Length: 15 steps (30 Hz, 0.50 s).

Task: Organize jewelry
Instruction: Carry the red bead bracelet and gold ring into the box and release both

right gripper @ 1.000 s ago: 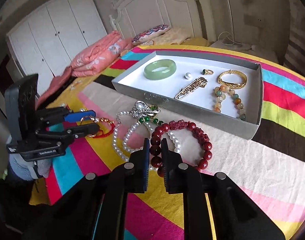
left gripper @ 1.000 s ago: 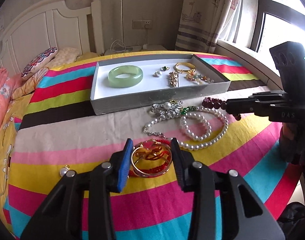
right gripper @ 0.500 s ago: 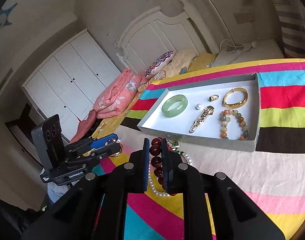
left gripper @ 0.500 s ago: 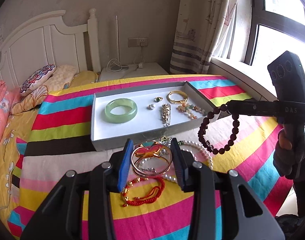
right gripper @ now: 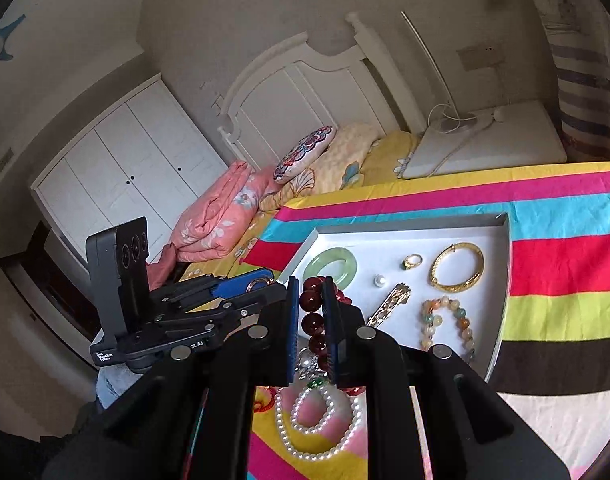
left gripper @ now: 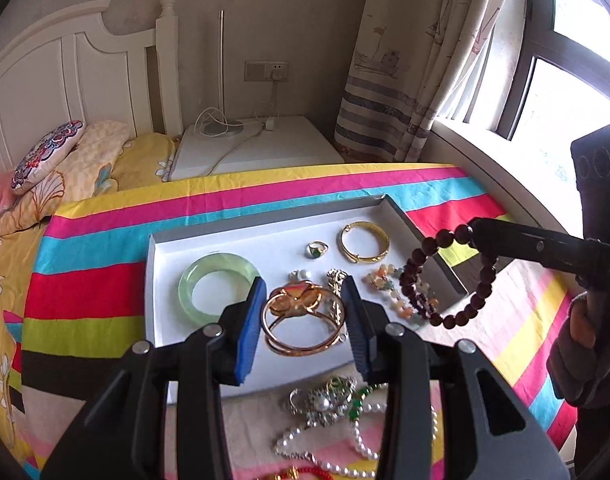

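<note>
- Left gripper (left gripper: 303, 320) pinched a gold bangle (left gripper: 301, 326) above the tray (left gripper: 153, 280).
- Right gripper (right gripper: 309, 320) clamped a red bead bracelet (right gripper: 311, 322), hanging over the tray's near edge.

— What sort of place is this?

— A bedroom in a home. A white headboard (left gripper: 65, 76) stands against the wall, with a patterned cushion (left gripper: 45, 154) and a folded pink quilt (right gripper: 213, 216) lying near it.

— Anything else that says so?

— A white wardrobe (right gripper: 133, 172) fills one wall, a printed curtain (left gripper: 409, 60) hangs beside the window (left gripper: 565, 60), and a white nightstand (left gripper: 261, 148) sits by the bed, which wears a bright striped sheet (left gripper: 265, 192).
</note>
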Tool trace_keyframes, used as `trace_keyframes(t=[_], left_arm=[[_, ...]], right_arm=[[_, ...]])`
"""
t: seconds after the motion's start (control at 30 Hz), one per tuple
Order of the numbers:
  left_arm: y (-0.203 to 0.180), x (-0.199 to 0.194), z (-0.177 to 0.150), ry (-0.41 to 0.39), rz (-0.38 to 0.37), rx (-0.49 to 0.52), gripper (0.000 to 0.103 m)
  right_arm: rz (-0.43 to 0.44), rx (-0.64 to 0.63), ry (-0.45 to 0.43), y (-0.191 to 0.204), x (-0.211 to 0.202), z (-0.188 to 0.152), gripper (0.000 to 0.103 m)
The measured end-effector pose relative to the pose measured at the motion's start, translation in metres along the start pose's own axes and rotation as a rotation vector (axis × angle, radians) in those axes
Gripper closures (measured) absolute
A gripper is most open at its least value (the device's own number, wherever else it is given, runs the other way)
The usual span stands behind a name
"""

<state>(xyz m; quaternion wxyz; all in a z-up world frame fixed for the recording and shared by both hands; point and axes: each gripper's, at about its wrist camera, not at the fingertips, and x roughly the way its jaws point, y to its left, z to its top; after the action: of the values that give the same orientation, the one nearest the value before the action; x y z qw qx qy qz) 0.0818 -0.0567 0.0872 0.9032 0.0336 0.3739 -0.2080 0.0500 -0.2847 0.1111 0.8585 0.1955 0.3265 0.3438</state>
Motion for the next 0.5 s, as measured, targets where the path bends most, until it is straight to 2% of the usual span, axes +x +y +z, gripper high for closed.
trace_keyframes(t=[0.17, 0.27, 0.5], left_arm=[[0.021, 0.054, 0.023, 0.065, -0.013, -0.057, 0.065], [0.028, 0.083, 0.033, 0.093, 0.009, -0.077, 0.065], [0.035, 0.121, 0.040, 0.141, 0.050, -0.107, 0.064]], right_arm=[[-0.082, 0.008, 0.016, -0.018, 0.018, 0.013, 0.088], [-0.140, -0.016, 0.046, -0.022, 0.036, 0.013, 0.088], [-0.168, -0.060, 0.128, -0.018, 0.092, -0.005, 0.088]])
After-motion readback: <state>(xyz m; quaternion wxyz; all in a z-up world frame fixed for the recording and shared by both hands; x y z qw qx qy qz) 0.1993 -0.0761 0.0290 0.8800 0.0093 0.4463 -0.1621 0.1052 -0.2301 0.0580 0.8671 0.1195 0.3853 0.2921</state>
